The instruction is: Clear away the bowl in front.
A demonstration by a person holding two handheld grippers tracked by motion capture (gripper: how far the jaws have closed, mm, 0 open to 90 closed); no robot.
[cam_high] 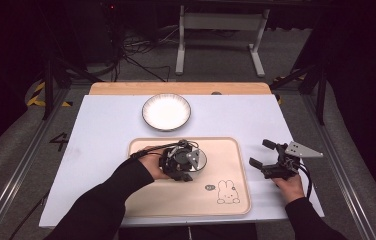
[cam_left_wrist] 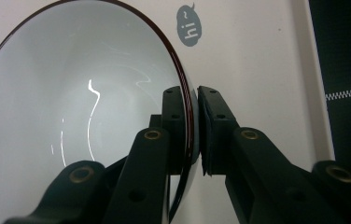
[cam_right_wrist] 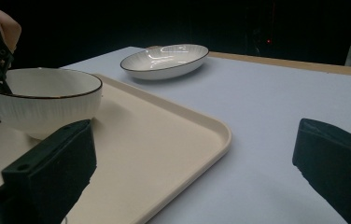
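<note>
Beside the bowl [cam_left_wrist: 71, 116], the tray [cam_left_wrist: 257, 56] reads "hi~".

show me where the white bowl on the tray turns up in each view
High view: the white bowl sits mid-frame on the tray, partly under the left gripper.
Left gripper view: its pale inside spreads over the left half, the jaws shut on its dark rim.
Right gripper view: it stands at the left edge on the tray.
Shared landmark: the cream tray, seen under the bowl in all three views.
</note>
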